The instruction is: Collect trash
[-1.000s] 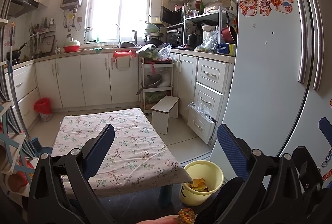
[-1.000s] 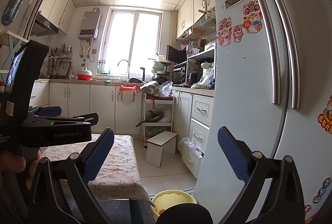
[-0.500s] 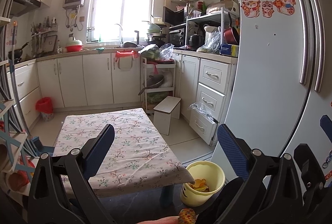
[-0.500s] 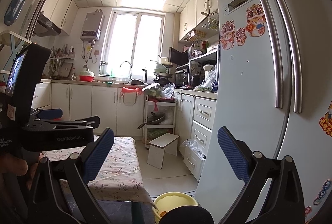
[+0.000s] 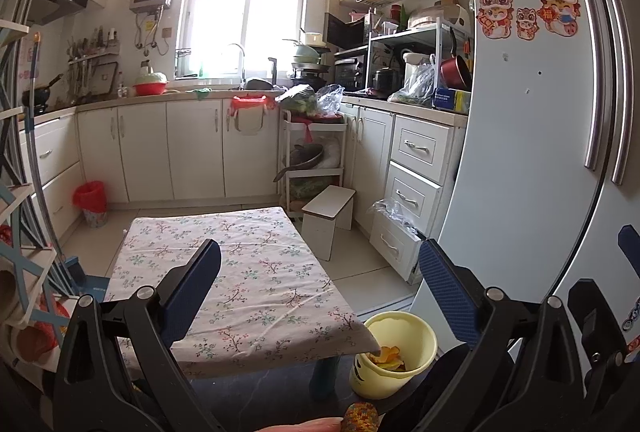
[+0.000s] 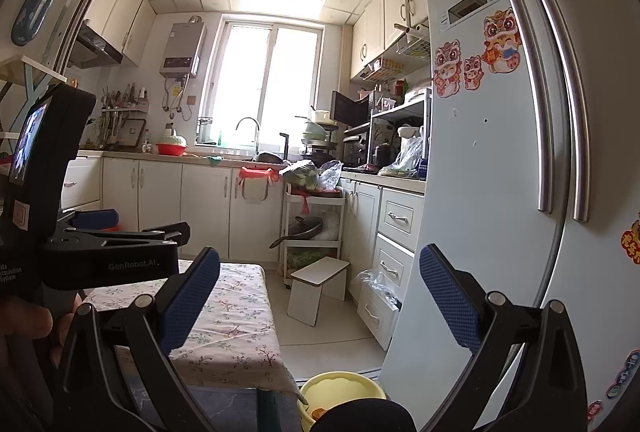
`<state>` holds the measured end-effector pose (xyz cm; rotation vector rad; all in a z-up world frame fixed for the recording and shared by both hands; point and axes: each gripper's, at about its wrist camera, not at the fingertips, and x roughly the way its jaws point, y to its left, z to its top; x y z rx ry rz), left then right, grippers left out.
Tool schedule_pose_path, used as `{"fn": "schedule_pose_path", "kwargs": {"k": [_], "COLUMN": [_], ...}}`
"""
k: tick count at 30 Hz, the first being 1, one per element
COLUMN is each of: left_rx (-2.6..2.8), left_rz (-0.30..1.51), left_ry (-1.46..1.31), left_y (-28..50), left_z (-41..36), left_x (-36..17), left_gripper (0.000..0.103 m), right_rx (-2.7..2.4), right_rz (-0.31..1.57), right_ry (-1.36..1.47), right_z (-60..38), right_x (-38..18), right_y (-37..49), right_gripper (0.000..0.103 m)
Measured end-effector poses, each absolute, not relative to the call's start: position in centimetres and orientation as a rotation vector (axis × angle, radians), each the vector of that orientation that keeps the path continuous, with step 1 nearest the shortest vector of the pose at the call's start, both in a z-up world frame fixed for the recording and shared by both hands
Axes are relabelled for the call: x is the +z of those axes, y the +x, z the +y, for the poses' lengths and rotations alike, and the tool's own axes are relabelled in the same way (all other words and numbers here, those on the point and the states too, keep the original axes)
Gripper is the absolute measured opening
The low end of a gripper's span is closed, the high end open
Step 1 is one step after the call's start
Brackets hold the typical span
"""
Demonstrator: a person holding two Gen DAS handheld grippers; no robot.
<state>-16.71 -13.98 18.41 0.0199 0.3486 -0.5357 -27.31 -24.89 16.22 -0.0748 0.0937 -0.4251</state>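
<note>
A yellow trash bin (image 5: 394, 352) stands on the floor by the near right corner of the low table (image 5: 240, 284), with orange peel scraps (image 5: 388, 355) inside. It also shows in the right wrist view (image 6: 340, 398). My left gripper (image 5: 318, 292) is open and empty, raised above the table's near edge. My right gripper (image 6: 318, 296) is open and empty, held high beside the fridge. The left gripper's body (image 6: 92, 252) shows at the left of the right wrist view.
The table carries a floral cloth. A tall fridge (image 5: 540, 152) stands at the right. A small white stool (image 5: 328, 218), a trolley rack (image 5: 314, 160) and white cabinets (image 5: 160, 148) stand beyond. A red-lined bin (image 5: 91, 202) sits at the far left.
Both grippers have risen and tilted slightly, so the table and yellow bin sit a little lower in view. Both stay open and empty.
</note>
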Motion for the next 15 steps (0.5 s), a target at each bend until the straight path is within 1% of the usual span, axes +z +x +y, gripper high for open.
{"fn": "schedule_pose_path", "kwargs": {"k": [15], "left_rx": [-0.509], "left_rz": [0.358], "left_ry": [-0.002], "left_y": [-15.8], "left_z": [-12.8], "left_x": [18.2], "left_gripper": [0.095], "right_rx": [-0.394], "right_rz": [0.092], "right_ry": [-0.089], "right_z": [-24.4], "right_x": [16.3], "right_y": [-25.9], "right_gripper": [0.096]}}
